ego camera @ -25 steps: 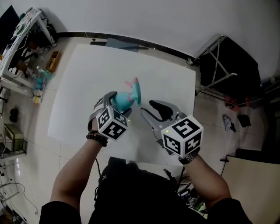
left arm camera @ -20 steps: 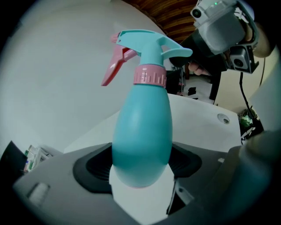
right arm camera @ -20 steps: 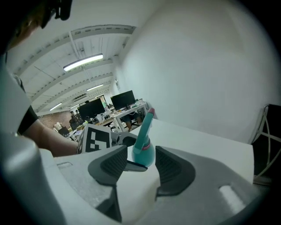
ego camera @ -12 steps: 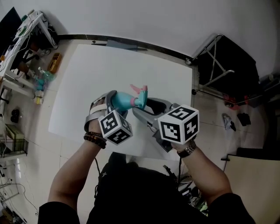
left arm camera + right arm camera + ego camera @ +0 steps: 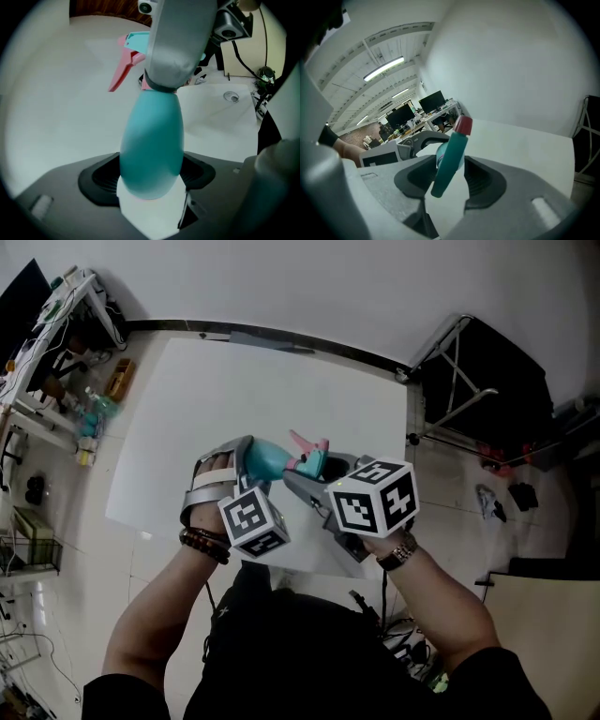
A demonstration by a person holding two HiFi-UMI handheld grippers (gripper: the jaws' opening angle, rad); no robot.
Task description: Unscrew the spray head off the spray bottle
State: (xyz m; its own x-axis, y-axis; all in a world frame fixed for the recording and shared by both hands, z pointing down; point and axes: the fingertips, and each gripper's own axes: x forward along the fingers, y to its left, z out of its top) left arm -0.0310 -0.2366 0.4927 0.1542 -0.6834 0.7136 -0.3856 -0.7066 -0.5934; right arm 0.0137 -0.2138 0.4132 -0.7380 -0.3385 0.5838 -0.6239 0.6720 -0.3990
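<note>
A white desk (image 5: 281,390) is seen below a pale wall (image 5: 328,277). Right of the desk, a black metal-framed stand (image 5: 478,371) is set on the tiled floor (image 5: 441,493); left of it, a cluttered rack (image 5: 66,306) is placed.

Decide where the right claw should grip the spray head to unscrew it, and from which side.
Grip the spray head by its teal body, across the flat sides, clear of the pink trigger, coming from the end opposite the left claw holding the spray bottle. The right claw has just been closing, the head between its jaws.
</note>
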